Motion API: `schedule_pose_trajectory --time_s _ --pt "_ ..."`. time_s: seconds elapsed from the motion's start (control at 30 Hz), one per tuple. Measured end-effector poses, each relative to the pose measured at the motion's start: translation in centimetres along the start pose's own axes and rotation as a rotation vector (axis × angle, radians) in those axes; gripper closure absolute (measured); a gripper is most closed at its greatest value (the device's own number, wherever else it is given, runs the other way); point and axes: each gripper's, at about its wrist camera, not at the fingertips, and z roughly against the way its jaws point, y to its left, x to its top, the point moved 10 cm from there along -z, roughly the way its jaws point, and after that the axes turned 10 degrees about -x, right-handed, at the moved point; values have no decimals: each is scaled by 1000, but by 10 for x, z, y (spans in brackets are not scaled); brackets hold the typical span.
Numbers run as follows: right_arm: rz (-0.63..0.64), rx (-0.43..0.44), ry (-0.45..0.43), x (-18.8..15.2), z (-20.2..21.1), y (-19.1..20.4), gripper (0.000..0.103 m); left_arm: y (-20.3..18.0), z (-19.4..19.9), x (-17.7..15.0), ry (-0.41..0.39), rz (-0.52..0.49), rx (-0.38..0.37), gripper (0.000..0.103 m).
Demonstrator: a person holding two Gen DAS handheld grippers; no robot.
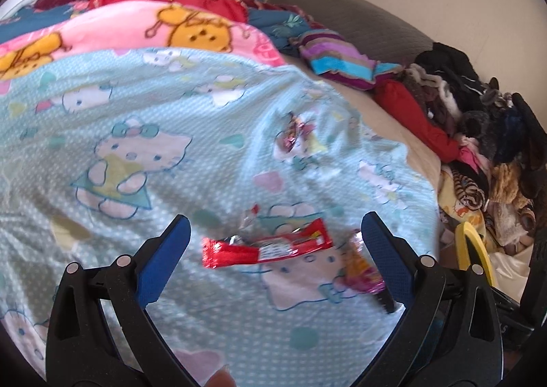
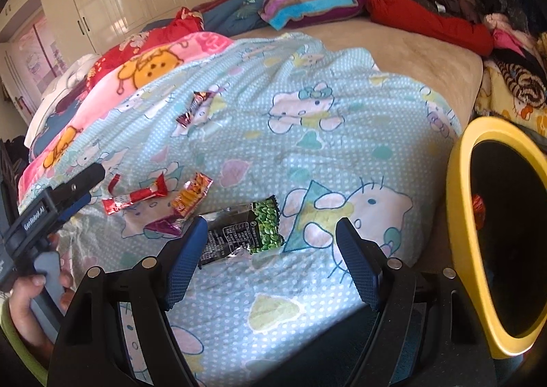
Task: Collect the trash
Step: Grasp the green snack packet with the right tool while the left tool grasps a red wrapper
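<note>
Both tongs tilt downward over the bed, released and empty: left tongs (image 1: 273, 243) frame the red wrapper (image 1: 266, 247) on the blanket (image 1: 171, 113); right tongs (image 2: 270, 243) straddle the green packet (image 2: 246, 236).

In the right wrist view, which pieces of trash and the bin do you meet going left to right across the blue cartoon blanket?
Red wrapper → orange snack packet → green pea snack bag → yellow-rimmed bin. The small dark red wrapper lies farther back and the purple wrapper overlaps the orange packet's span, so both are left out.
</note>
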Motion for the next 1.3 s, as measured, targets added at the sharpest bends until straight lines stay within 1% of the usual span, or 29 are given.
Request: schedule_pose_trajectory --time_s 0.17,0.23,0.3,0.37,0.4,0.5,0.57,0.6,0.67,0.7,0.73,0.8,0.83,0.87,0.97,1.03,1.1,1.13,1.2,1.3 --pt "-7 -6 34 -4 -17 0 28 15 -11 -12 25 44 5 11" --pt "-18 4 53 -6 -23 1 28 17 -14 -14 29 52 2 13" --pt "-31 18 70 -7 -29 1 28 19 -18 -17 38 63 -2 20" --pt "-41 36 88 -9 -34 3 33 21 -22 -20 46 77 -8 26" --pt "-43 46 96 -11 -35 5 34 22 -23 -21 49 81 -6 29" --pt "-29 77 101 -14 -36 12 39 25 -24 -22 50 91 -4 32" --pt "-19 93 105 -14 -36 16 49 26 -24 -23 49 92 -3 34" --pt "-14 103 108 -15 -36 17 51 26 -25 -23 50 92 0 37" --pt "-7 119 108 -16 -35 20 63 26 -25 -23 51 88 5 41" --pt "-6 118 105 -16 -34 20 65 26 -26 -23 52 88 5 43" --pt "-7 120 103 -16 -34 20 71 26 -26 -23 51 88 6 45" --pt "-15 125 97 -15 -32 18 80 25 -26 -23 50 89 1 48" --pt "-17 125 93 -15 -31 18 89 25 -26 -23 49 89 -2 49" --pt "-18 126 90 -14 -30 18 89 24 -26 -23 49 89 -4 51" --pt "-22 127 74 -13 -26 17 90 22 -26 -23 51 85 -13 73" --pt "-30 126 58 -11 -22 15 91 18 -26 -24 56 76 -30 79" --pt "-46 125 38 -8 -16 11 92 12 -24 -24 58 62 -46 82" --pt "-50 125 33 -8 -14 9 92 9 -24 -24 59 52 -52 83" --pt "-60 122 27 -7 -12 5 92 1 -23 -23 58 38 -76 90" --pt "-76 120 13 -5 -7 0 93 -10 -18 -20 48 18 -97 96"
